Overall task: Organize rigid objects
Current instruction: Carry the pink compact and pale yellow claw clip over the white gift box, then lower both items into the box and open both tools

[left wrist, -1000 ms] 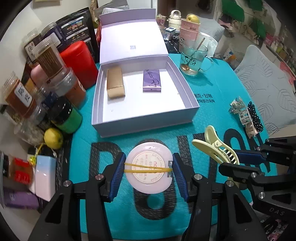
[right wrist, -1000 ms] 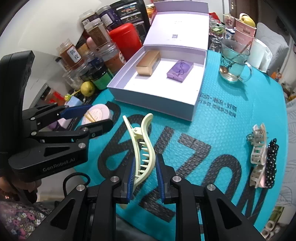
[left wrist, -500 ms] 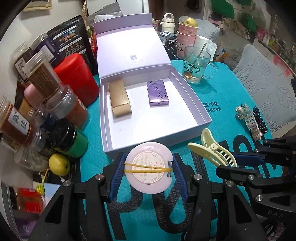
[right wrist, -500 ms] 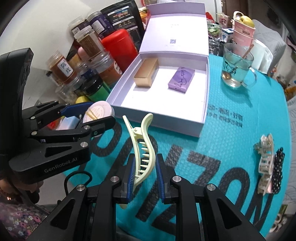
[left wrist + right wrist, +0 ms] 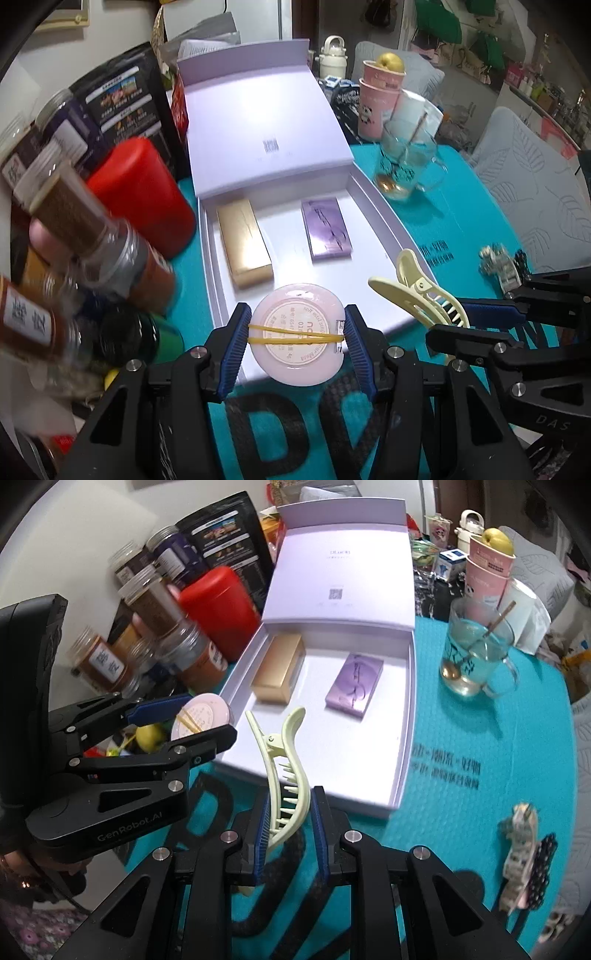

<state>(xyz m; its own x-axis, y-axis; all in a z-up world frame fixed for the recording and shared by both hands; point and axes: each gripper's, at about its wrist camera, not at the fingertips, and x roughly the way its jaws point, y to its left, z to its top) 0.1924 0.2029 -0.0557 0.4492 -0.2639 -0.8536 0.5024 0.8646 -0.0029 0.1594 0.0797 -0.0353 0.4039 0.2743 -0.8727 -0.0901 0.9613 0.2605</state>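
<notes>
I'm working at home, at a crowded living-room table. A teal mat (image 5: 461, 206) covers it. Spice jars (image 5: 159, 602) and a red canister (image 5: 144, 195) crowd one edge; a glass mug (image 5: 476, 657) with a spoon and stacked pink cups (image 5: 487, 572) sit at the back. A cushioned chair (image 5: 532, 192) stands beside it, with cluttered shelves (image 5: 535, 81) behind.
</notes>
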